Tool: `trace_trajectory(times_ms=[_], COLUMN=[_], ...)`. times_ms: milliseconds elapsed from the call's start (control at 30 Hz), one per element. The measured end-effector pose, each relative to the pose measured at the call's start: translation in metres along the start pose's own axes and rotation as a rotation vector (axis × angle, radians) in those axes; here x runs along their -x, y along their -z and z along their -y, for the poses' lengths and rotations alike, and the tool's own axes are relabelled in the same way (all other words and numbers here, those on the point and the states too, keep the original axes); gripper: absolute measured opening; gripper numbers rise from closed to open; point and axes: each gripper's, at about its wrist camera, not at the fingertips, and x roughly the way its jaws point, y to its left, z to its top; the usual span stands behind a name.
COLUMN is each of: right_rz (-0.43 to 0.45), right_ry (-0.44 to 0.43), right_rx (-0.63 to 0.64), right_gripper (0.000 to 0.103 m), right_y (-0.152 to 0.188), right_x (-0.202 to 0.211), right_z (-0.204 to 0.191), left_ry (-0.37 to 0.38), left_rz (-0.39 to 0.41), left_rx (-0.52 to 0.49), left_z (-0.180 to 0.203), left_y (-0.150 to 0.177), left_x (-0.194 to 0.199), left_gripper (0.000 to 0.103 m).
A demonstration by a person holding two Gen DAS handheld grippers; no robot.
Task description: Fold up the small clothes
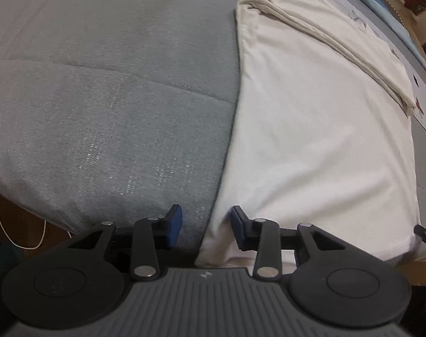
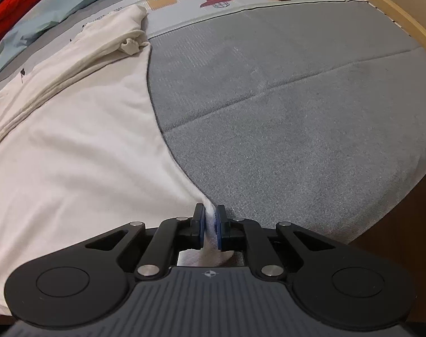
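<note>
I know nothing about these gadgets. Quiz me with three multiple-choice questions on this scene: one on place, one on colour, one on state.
1. Where does the white garment lie?
A. on a grey mattress
B. on a wooden floor
C. in a basket

2. What colour are the gripper pads?
A. red
B. blue
C. yellow

3. What is the right gripper doing?
A. gaping empty
B. pinching the garment's corner
C. holding a hanger

Answers: A, the grey mattress lies under it; B, blue pads show; B, white cloth is squeezed between its pads.
</note>
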Motion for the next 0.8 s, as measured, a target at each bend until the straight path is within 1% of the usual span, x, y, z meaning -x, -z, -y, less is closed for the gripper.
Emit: trace_trajectory(times_ms=[133,233,267,300,333,433,533,600,700,800], right_rz=[-0.011,-0.012,-0.011,-0.01,-0.007,0.011,0.055,0.097,0.195,0.281], right_ry=[0.019,0.022,0.022,0.022,0.019,-0.007,-0.065,-0.126,-0.213,-0.297], right_rx=[0.055,0.06,0.061,0.062,0.06,0.041,0.012,0.0,0.018,0.025], right_gripper=[0.009,0.009,0.008,0.008,0.008,0.006,0.006,0.006,0.005,0.005], right_y=[0.002,0.001,0.001,0.001,0.0,-0.001,-0.005,-0.011,-0.017,-0.016], right_x=[-0.002,-0.003,-0.003,-0.003,-0.003,0.002,0.016,0.032,0.071,0.109], right_z=[-0.005,-0.005,-0.005,-0.005,-0.006,-0.003,0.0,0.0,-0.002,0.005], left_ry=[0.007,-0.043,-0.061,-0.068,-0.063,-0.048,-0.047,-0.031,0.01,0.059], left_rz=[-0.002,0.005,0.01,0.017,0.02,0.03,0.064,0.099,0.162,0.22], left_rx=[-0.074,-0.162,-0.187,-0.198,-0.195,-0.184,-0.218,-0.254,-0.303,-0.351], left_z=[0.011,0.026,0.029,0.03,0.029,0.028,0.033,0.039,0.044,0.046], left_y=[0.004,0.012,0.014,0.015,0.015,0.015,0.018,0.019,0.023,0.031], left_x=[-0.002,-0.007,-0.007,-0.007,-0.007,-0.006,0.006,0.021,0.052,0.086], left_gripper=[0.043,0.039,0.032,0.016,0.009,0.006,0.006,0.006,0.005,0.005])
